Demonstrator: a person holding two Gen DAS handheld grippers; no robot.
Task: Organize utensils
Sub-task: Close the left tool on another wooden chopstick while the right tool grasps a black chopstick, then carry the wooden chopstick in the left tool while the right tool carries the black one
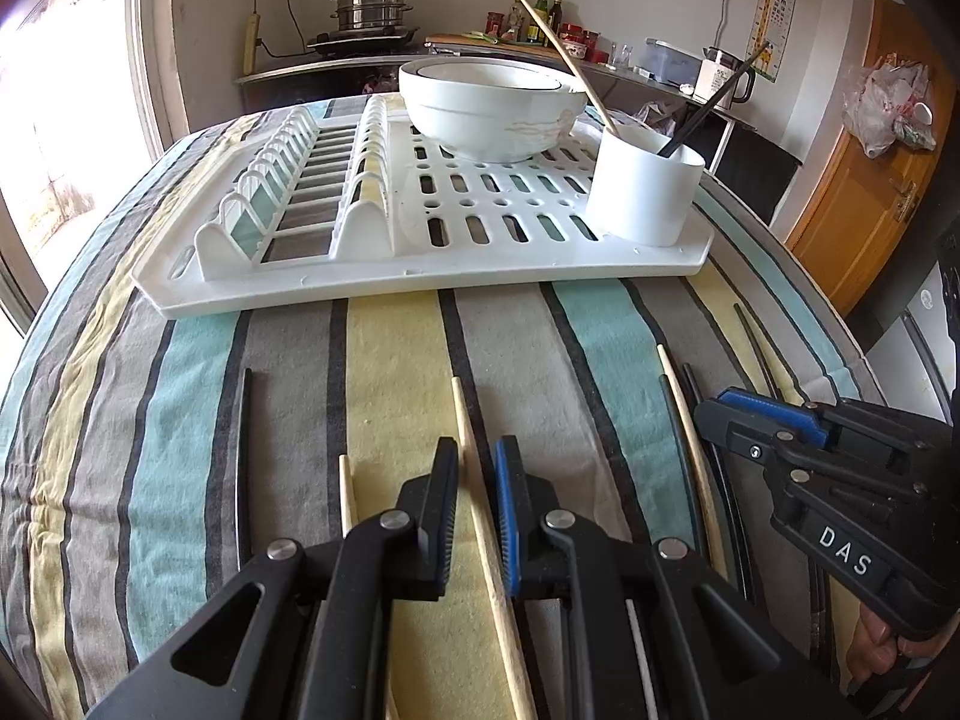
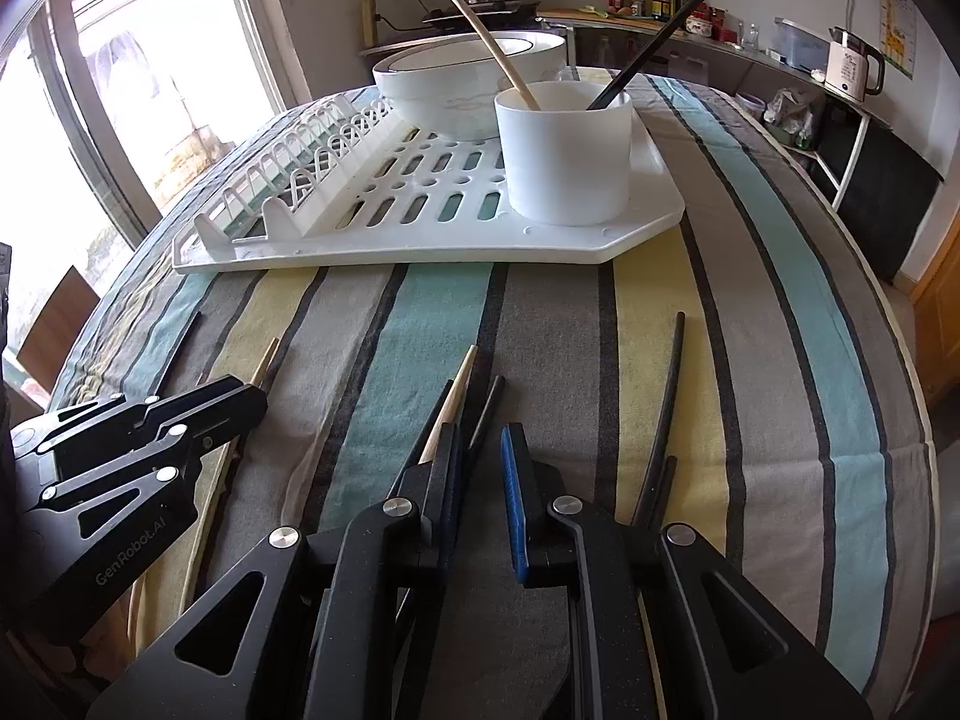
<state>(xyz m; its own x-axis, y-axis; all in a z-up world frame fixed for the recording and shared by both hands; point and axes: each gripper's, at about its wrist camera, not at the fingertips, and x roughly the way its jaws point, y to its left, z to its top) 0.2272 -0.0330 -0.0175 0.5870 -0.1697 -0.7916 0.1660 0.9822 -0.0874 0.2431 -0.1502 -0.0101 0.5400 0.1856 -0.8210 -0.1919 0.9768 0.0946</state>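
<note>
Several wooden and black chopsticks lie on the striped cloth. My left gripper (image 1: pixel 475 468) is low over a wooden chopstick (image 1: pixel 465 420) that runs between its slightly parted fingers; it is not clamped. My right gripper (image 2: pixel 483 456) is partly open over a wooden chopstick (image 2: pixel 459 387) and a black chopstick (image 2: pixel 487 408), and also shows in the left wrist view (image 1: pixel 729 414). A white cup (image 1: pixel 643 183) on the white drying rack (image 1: pixel 420 276) holds one wooden chopstick (image 1: pixel 564 57) and one black one (image 1: pixel 714 102).
A stack of white bowls (image 1: pixel 489 108) sits on the rack behind the cup. More chopsticks lie at the left (image 1: pixel 243 450) and right (image 2: pixel 669 384). A kitchen counter with a steamer pot (image 1: pixel 369 6) stands behind the table.
</note>
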